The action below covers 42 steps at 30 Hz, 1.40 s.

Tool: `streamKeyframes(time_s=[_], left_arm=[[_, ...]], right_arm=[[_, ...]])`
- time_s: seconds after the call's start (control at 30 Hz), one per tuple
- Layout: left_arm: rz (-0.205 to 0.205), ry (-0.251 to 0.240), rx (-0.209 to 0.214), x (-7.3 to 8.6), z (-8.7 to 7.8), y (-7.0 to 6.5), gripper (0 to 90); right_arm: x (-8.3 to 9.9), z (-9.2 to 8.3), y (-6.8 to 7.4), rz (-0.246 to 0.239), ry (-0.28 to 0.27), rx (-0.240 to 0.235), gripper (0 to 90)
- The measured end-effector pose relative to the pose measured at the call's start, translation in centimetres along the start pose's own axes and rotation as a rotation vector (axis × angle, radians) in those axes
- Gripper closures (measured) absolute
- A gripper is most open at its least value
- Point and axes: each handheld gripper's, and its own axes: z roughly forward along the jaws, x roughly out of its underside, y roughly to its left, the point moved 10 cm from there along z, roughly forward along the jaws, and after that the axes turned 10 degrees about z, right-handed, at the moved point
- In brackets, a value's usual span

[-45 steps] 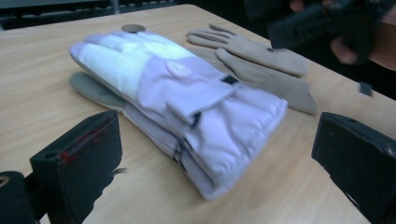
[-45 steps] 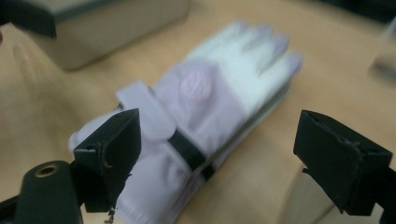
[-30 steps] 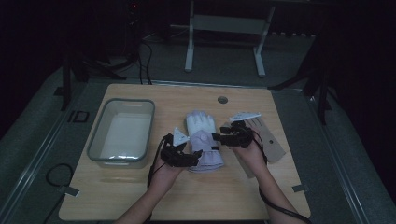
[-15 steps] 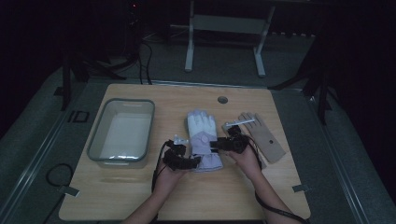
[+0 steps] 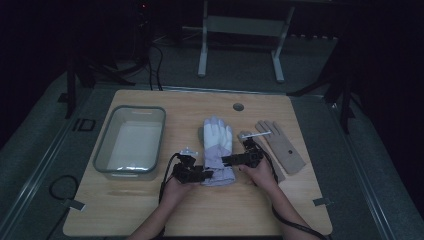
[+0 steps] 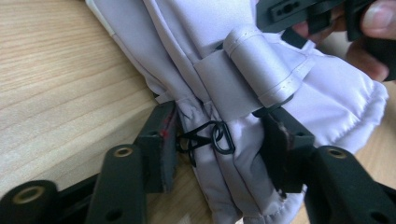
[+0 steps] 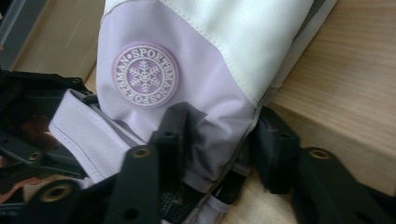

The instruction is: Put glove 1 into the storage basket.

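The lilac and white glove lies flat in the middle of the table, its fingers pointing away from the person and its cuff near the two hands. The left claw is at the cuff end from the left. Its jaws have just been closing, and in the left gripper view they pinch the gathered cloth of the cuff between them, beside a small black clip and under a grey strap. The right claw comes from the right. Its jaws have also just been closing and they pinch the edge of the glove below the round snowflake badge. A brown glove lies to the right, apart from it. A clear plastic tub stands on the left.
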Motion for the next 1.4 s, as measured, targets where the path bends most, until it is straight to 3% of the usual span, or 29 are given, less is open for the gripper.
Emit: streamKeyframes(time_s=[0.1,0.2,0.33,0.4,0.57,1.0,1.27,1.4], left_arm=[[-0.018,0.019,0.021,0.0,-0.1,0.0,55.1],[-0.017,0.038,0.022,-0.1,-0.3,-0.3,66.2],[0.015,0.075,0.001,-0.5,-0.6,-0.5,71.7],[0.016,0.086,0.002,-0.6,-0.7,-0.6,73.0],[0.023,0.102,0.010,-1.1,-1.5,-0.6,74.6],[0.123,0.113,-0.044,-4.9,-5.7,-0.3,75.1],[0.145,0.136,-0.056,-5.9,-8.6,0.8,75.1],[0.132,0.136,-0.051,-6.3,-9.8,1.5,75.1]], right_arm=[[0.1,-0.1,0.1,0.026,0.004,0.000,67.1],[0.2,-0.2,0.6,-0.046,-0.015,0.075,72.6],[0.3,-0.4,1.3,-0.146,-0.029,0.169,75.9],[0.3,-0.6,1.6,-0.163,-0.040,0.197,77.2],[0.0,-1.3,2.6,-0.172,-0.067,0.198,77.8],[-2.9,-3.2,6.6,-0.206,-0.149,0.182,77.7],[-4.4,-3.0,9.4,-0.224,-0.167,0.159,77.7],[-5.1,-2.5,10.5,-0.236,-0.168,0.159,77.7]])
